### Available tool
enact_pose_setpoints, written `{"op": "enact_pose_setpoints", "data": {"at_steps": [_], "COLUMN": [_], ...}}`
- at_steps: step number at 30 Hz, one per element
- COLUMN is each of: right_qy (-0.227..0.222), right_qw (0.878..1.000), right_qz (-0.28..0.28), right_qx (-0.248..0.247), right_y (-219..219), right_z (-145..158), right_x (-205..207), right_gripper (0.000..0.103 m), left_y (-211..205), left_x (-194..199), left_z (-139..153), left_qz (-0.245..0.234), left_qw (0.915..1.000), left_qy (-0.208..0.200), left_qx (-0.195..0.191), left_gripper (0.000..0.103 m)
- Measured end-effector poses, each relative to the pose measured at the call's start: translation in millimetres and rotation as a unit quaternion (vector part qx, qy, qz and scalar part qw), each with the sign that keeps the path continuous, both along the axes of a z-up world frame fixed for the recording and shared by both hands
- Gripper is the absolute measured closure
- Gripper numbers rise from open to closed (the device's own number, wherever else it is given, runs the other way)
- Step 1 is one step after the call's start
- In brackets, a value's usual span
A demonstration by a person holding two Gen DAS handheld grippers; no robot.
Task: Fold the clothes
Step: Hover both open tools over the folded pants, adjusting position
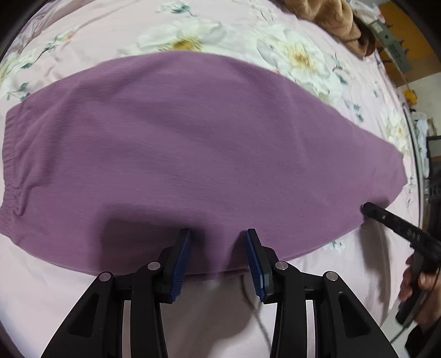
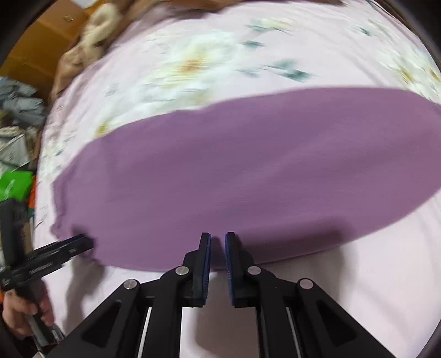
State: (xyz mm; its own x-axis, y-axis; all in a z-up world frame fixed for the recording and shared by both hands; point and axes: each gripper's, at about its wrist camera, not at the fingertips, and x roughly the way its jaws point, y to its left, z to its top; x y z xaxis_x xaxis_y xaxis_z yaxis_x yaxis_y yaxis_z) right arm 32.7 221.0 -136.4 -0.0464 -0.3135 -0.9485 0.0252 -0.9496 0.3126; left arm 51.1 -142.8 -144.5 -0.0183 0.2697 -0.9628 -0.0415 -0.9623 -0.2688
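A purple garment lies flat on the pink floral bedsheet, its elastic waistband at the left. My left gripper hovers over the garment's near edge, open, with nothing between its blue pads. In the left wrist view my right gripper touches the garment's narrow right end. The blurred right wrist view shows the same garment. There my right gripper points at its near edge, jaws a narrow slit apart and empty. My left gripper shows at the left, over the garment's corner.
A brown blanket is heaped at the bed's far corner. Beyond the bed's edge are a cardboard box, grey clutter and a green box. A person's hand holds the right gripper's handle; another hand holds the left's.
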Motion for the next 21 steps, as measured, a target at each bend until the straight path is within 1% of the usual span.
{"op": "enact_pose_setpoints", "data": {"at_steps": [1, 3, 4, 6, 10, 11, 12, 13, 14, 16, 18, 21], "right_qy": [-0.010, 0.011, 0.021, 0.032, 0.005, -0.002, -0.001, 0.004, 0.011, 0.022, 0.025, 0.029], "right_qw": [1.000, 1.000, 1.000, 0.999, 1.000, 1.000, 1.000, 1.000, 1.000, 0.999, 0.999, 0.999], "right_qz": [-0.010, -0.019, -0.017, -0.012, -0.014, -0.011, -0.009, -0.007, -0.001, 0.008, 0.011, 0.017], "right_qx": [-0.009, -0.009, -0.003, 0.008, 0.020, 0.024, 0.023, 0.021, 0.023, 0.028, 0.029, 0.031], "right_y": [12, 33, 40, 54, 54, 56, 60, 63, 65, 63, 65, 78], "right_z": [-3, 10, 16, 22, 9, 6, 7, 11, 16, 23, 26, 28], "right_x": [-3, -9, -11, -14, -18, -19, -20, -21, -22, -22, -23, -32], "right_gripper": [0.101, 0.096, 0.090, 0.087, 0.086, 0.086, 0.086, 0.086, 0.086, 0.086, 0.086, 0.086], "left_y": [8, 15, 21, 37, 65, 71, 76, 80, 82, 88, 97, 114], "left_x": [-2, -4, -6, -11, -15, -16, -16, -17, -18, -20, -24, -32], "left_z": [1, 6, 8, 10, 5, 2, -1, 1, 4, 9, 13, 16], "left_qz": [0.000, 0.005, 0.007, 0.003, -0.007, -0.009, -0.010, -0.004, 0.001, 0.008, 0.011, 0.011], "left_qw": [1.0000, 1.0000, 1.0000, 1.0000, 1.0000, 0.9998, 0.9996, 0.9996, 0.9998, 0.9997, 0.9997, 0.9997], "left_qy": [-0.007, -0.005, -0.003, 0.000, -0.005, -0.010, -0.015, -0.013, -0.011, -0.006, -0.005, -0.002], "left_qx": [-0.005, 0.001, 0.005, -0.001, -0.004, -0.013, -0.022, -0.024, -0.018, -0.020, -0.022, -0.023], "left_gripper": [0.061, 0.060, 0.059, 0.059, 0.058, 0.058, 0.058, 0.058, 0.058, 0.058, 0.058, 0.058]}}
